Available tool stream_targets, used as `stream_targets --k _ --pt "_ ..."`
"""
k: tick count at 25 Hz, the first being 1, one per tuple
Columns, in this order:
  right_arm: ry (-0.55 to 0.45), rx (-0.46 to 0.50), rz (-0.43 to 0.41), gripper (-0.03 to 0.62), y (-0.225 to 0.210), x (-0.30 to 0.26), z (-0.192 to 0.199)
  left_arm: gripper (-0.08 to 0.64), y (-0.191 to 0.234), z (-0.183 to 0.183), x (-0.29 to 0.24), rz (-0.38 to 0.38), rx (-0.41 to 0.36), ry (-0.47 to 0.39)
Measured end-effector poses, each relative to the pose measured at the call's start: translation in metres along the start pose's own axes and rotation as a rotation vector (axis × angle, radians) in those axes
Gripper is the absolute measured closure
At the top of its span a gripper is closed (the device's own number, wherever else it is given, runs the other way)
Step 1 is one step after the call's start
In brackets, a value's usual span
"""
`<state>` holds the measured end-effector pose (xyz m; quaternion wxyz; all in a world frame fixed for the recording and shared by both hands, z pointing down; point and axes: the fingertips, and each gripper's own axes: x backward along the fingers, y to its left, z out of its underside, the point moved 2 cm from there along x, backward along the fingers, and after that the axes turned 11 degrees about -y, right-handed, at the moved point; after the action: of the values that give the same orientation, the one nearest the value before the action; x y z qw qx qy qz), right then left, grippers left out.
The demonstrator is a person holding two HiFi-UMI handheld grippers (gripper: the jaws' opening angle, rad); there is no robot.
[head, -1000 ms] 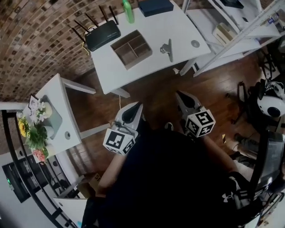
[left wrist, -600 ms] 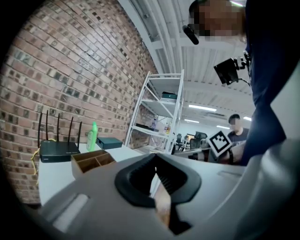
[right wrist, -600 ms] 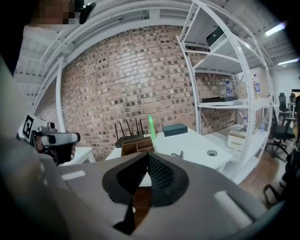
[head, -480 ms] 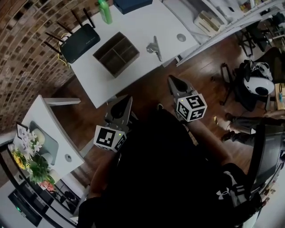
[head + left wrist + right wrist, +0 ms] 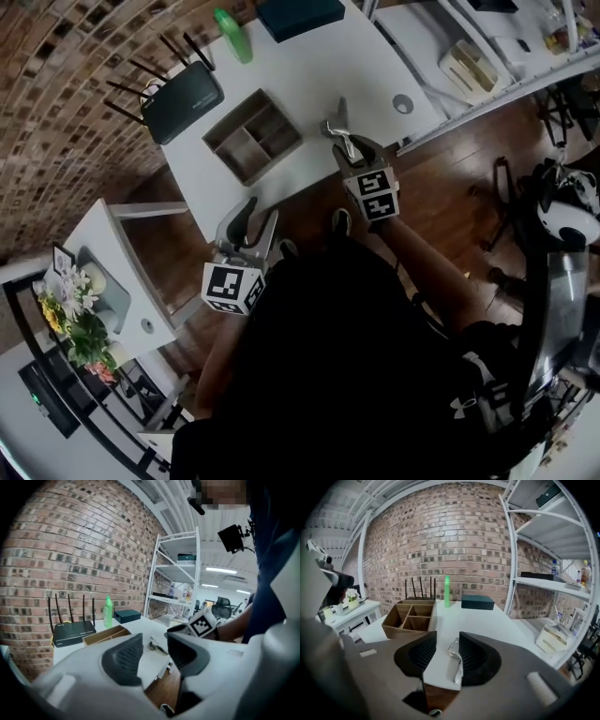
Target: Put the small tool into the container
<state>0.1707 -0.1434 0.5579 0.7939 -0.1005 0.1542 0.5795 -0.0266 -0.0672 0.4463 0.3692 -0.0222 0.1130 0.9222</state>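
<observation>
Since a second ago, brought up to the desk (image 5: pixel 309 56) edge: right gripper (image 5: pixel 447 644), jaws opening, small tool (image 5: pixel 454 663) between them, lengthwise along them; left gripper (image 5: pixel 155 641) farther back, jaws opening, empty.

L claw (image 5: pixel 154 645) opening empty, R claw (image 5: pixel 447 649) opening, seemingly not gripping, arm outstretched.
</observation>
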Motion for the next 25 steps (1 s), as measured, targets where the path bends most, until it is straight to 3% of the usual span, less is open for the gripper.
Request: stream_targets --k 8,17,25 --pt "0.160 0.109 -0.041 0.409 -0.014 -0.063 0.026 0.383 0.029 0.016 -0.024 -0.107 0.019 0.040" --pt "0.287 0.199 0.041 0.413 -0.012 -0.091 0.051 0.385 0.040 0.015 -0.038 -0.037 0.081 0.042" --pt "0.334 0.261 0.092 0.483 -0.012 -0.096 0.063 0.392 0.050 0.015 -0.027 -0.026 0.086 0.045"
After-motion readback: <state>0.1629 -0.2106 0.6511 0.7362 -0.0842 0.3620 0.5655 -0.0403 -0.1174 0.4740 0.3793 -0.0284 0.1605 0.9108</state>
